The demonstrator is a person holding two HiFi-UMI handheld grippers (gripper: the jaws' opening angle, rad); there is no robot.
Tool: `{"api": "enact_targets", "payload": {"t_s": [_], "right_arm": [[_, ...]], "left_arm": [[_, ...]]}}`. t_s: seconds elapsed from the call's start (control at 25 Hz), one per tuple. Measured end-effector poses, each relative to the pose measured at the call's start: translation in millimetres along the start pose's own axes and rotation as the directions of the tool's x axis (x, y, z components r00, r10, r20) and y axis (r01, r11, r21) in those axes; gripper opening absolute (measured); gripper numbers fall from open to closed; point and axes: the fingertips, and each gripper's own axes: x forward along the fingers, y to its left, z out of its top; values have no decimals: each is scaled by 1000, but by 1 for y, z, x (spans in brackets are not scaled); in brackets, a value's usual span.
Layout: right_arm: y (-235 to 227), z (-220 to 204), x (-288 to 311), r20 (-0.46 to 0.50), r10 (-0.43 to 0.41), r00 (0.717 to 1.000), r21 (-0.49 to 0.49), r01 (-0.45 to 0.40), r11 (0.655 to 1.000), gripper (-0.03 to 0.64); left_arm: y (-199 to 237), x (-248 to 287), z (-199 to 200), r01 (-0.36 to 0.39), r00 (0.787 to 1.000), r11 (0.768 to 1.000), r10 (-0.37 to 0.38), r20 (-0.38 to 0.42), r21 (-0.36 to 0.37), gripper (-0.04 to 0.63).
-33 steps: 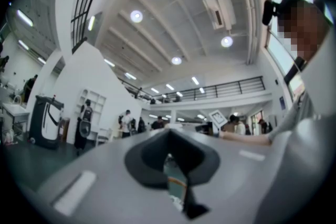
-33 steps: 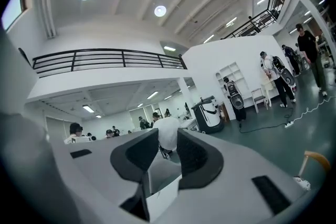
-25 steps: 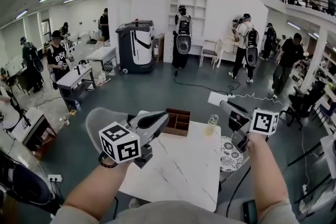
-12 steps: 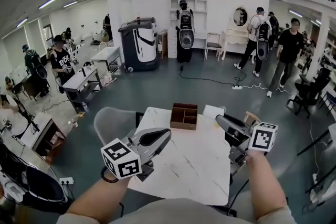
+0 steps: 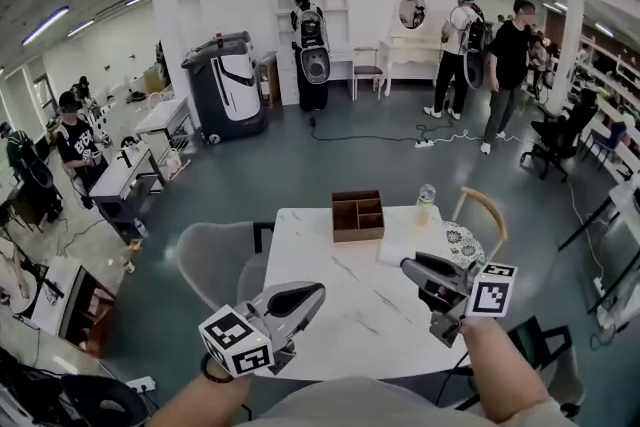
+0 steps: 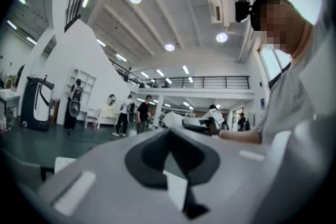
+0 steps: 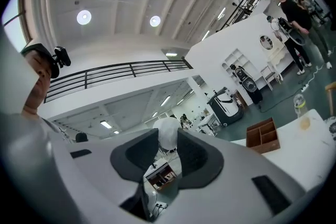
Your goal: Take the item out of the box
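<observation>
left hand-held gripper [image 5: 318, 291], right hand-held gripper [image 5: 406, 264] over table [image 5: 305, 250]; bottle [image 5: 425, 204] near box [image 5: 358, 216].

Surface [image 5: 362, 307]: white, square, faintly grey-veined.
Lying on it:
- one brown box [image 5: 358, 215], open-topped, divided into compartments, at the middle of the far edge;
- one clear bottle [image 5: 425, 204], upright, with pale yellowish contents, at the far right corner, apart from the box;
- possibly one white sheet [image 5: 398, 251], flat, just in front of the bottle, outline indistinct.
</observation>
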Motion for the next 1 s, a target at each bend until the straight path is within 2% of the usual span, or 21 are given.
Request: {"api": "enact_targets", "payload": {"t_s": [0.2, 0.4, 0.72, 1.0], "right_arm": [[7, -38, 22, -1, -41, 999, 41, 41, 998, 109], [13, -62, 28, -50, -56, 997, 41, 58, 997, 109], [4, -63, 12, -78, -42, 996, 87, 49, 995, 110], [3, -54, 6, -84, -16, 996, 75, 22, 997, 110]], "left_arm": [[19, -38, -19, 25, 1000, 999, -26, -5, -31, 3], [25, -58, -40, 2, 1000, 997, -1, 5, -74, 3], [12, -55, -47, -42, 999, 993, 45, 19, -106, 3], [8, -52, -42, -80, 996, 991, 85, 38, -109, 3]]}}
